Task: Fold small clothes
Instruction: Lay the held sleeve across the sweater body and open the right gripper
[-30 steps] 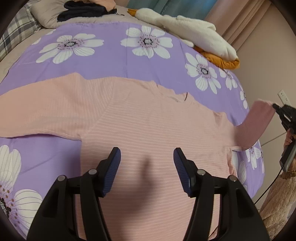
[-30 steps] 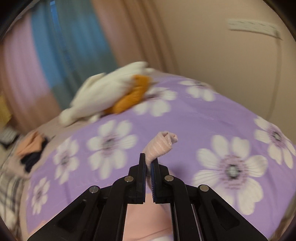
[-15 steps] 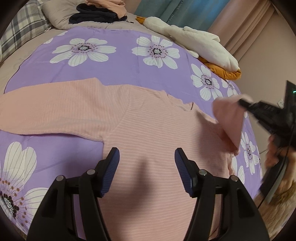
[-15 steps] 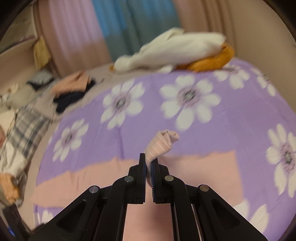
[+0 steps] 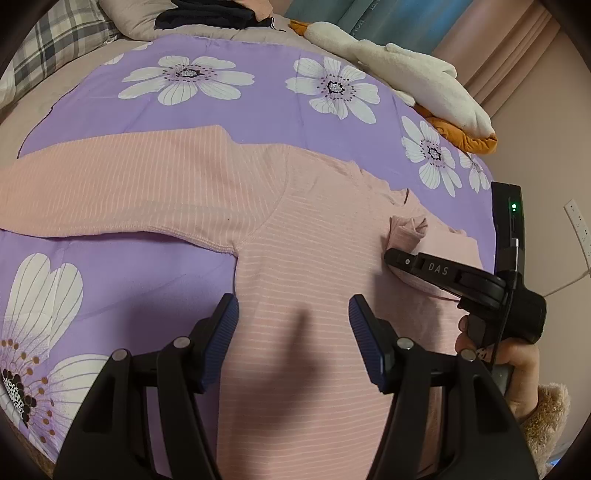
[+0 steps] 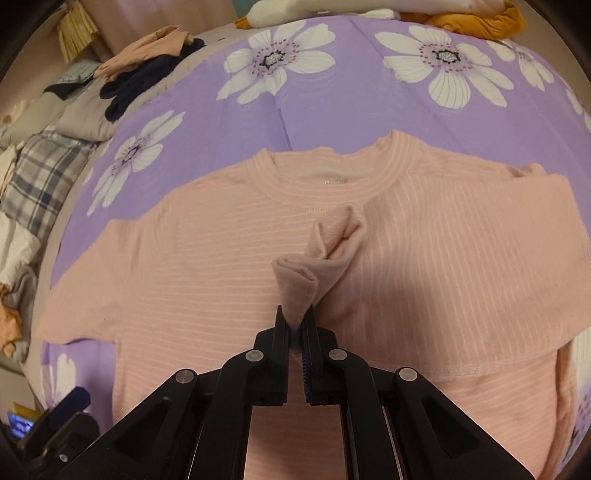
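One ribbed pink top [image 6: 229,258], seemingly knit

Purple bedsheet with white daisies [image 5: 280,110] fills mid-frame; teal curtain [image 5: 384,18] up top, beige wall [image 5: 554,129] at right.

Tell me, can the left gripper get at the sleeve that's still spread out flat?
Probably yes. The left gripper hovers open and empty over the pink shirt, and nothing lies on the flat sleeve.

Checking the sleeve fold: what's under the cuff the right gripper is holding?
The cuff, pinched in the right gripper, sits over the chest of the pink shirt, just below its collar. The folded sleeve covers the shirt's side; what lies beneath cannot be seen.
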The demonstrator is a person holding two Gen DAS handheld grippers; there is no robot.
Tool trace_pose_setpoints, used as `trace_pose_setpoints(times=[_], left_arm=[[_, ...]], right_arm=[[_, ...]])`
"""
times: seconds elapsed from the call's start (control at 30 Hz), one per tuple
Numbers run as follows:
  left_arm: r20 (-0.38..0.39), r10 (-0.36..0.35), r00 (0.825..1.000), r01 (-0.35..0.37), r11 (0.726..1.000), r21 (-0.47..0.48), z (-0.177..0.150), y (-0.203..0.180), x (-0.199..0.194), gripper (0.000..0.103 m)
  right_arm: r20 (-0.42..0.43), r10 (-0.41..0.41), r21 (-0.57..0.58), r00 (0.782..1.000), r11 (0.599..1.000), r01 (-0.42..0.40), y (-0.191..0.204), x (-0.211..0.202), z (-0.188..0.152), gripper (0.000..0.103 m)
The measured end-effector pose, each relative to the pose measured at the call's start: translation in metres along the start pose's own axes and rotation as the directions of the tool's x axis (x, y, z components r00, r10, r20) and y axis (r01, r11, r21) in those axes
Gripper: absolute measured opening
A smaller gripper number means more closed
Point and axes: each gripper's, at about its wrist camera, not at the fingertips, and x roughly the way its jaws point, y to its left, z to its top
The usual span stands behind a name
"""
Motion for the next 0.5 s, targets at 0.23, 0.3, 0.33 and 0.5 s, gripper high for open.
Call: trace_pose_setpoints(times=[0.23, 0.3, 0.33, 0.5], left_arm=[[-0.016, -0.030, 0.999, 0.030, 1.000, 0.000, 0.006, -0.003, 0.005, 0.068], [-0.020, -0.056, 0.998, 0.056, 0.998, 0.007, 0.011, -0.009, 0.007, 0.074], [-0.022, -0.066, 0.998, 0.067, 0.998, 0.015, 0.013, -0.013, 0.008, 0.076], [-0.056, -0.135, 0.989, 0.139, 0.987, 0.080, 0.033, -0.043, 0.027, 0.079]], right_arm=[[-0.014, 0.088, 0.056, 0.996, 0.995, -0.087, -0.014, -0.012, 0.001, 0.012], [0.015, 0.132, 0.095, 0.991, 0.987, -0.133, -0.024, -0.025, 0.001, 0.039], [0.040, 0.141, 0.118, 0.989, 0.982, -0.145, -0.031, -0.034, 0.002, 0.047], [0.165, 0.060, 0.272, 0.984, 0.957, -0.104, -0.089, -0.080, -0.008, 0.056]])
